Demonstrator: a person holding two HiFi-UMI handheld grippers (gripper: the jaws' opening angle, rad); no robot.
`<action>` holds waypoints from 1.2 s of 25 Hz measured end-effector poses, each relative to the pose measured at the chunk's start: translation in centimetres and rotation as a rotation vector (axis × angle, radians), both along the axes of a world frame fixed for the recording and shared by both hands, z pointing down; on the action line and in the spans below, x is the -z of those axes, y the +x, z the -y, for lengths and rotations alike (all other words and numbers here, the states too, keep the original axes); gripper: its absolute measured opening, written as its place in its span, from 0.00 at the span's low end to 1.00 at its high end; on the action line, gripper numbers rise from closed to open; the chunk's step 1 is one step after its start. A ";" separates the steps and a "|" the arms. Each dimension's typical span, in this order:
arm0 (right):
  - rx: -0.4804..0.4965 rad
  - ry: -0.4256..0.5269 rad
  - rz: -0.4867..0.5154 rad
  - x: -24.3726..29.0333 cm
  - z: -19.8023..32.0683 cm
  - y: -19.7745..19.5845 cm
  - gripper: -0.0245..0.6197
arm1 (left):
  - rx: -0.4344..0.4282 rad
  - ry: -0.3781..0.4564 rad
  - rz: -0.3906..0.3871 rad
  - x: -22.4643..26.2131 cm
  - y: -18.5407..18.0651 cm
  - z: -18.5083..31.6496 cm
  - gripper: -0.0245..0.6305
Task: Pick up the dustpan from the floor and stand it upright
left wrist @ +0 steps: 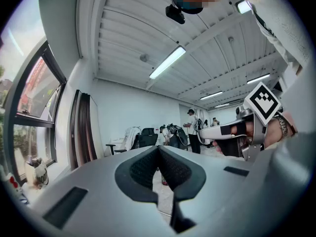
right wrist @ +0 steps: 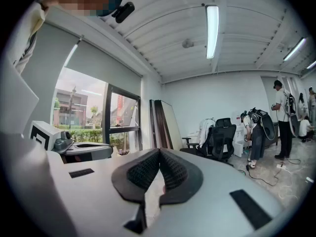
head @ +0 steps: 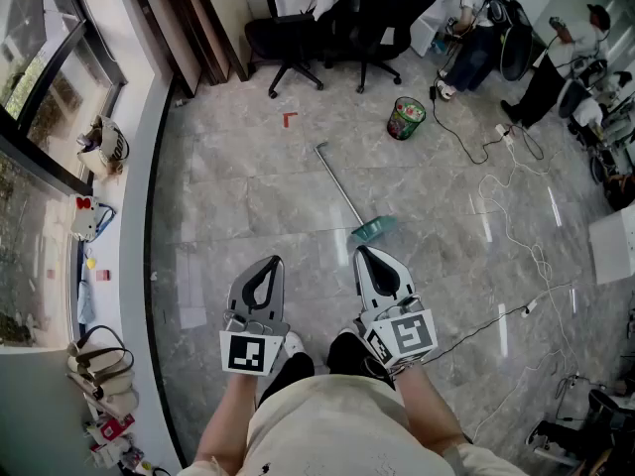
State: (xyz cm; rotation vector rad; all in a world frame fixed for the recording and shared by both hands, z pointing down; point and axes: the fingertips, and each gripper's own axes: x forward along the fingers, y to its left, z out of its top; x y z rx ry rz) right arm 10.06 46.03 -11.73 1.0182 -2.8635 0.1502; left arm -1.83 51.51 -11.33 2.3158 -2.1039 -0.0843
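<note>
The dustpan [head: 373, 229] lies on the grey marble floor ahead of me: a teal pan with a long metal handle [head: 335, 180] that runs away to the upper left. My left gripper [head: 272, 262] [left wrist: 159, 148] is held close to my body, its jaws shut with nothing between them. Beside it is my right gripper [head: 362, 252] [right wrist: 159, 151], also shut and empty, with its tip a short way short of the pan. Neither gripper touches the dustpan. Both gripper views look up and across the room and do not show the dustpan.
A green waste bin [head: 406, 117] stands beyond the handle's far end. Black office chairs [head: 288, 36] and people [head: 558, 56] are at the back. White and black cables [head: 504, 220] trail over the floor at right. A window ledge [head: 104, 147] with bags [head: 99, 363] runs along the left.
</note>
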 end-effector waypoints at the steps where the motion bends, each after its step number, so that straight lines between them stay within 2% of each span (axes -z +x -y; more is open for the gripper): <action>1: -0.009 -0.001 0.006 -0.1 0.5 -0.6 0.06 | -0.005 0.004 0.002 -0.1 -0.7 0.6 0.05; 5: -0.007 -0.009 -0.005 -1.3 2.7 -3.1 0.06 | -0.006 0.007 -0.012 -0.8 -3.4 3.2 0.05; 8: -0.008 -0.026 -0.019 -2.9 6.6 -4.6 0.07 | -0.006 -0.017 -0.013 -2.2 -5.0 6.6 0.05; 14: -0.005 -0.048 -0.028 -5.4 19.8 -9.0 0.06 | 0.016 -0.055 0.000 -4.5 -9.6 19.5 0.05; 18: 0.032 -0.083 -0.045 -6.1 29.2 -12.1 0.06 | 0.025 -0.043 0.019 -3.5 -11.8 29.0 0.05; 23: 0.069 -0.109 -0.097 -7.2 37.5 -16.8 0.06 | 0.049 -0.049 -0.004 -3.8 -16.1 37.0 0.05; 27: 0.028 -0.168 -0.148 -10.5 43.3 -20.6 0.06 | -0.010 -0.087 -0.003 -6.4 -19.8 43.1 0.05; 30: -0.008 -0.195 -0.196 -13.5 47.9 -23.1 0.06 | -0.070 -0.110 -0.045 -9.1 -22.1 48.6 0.05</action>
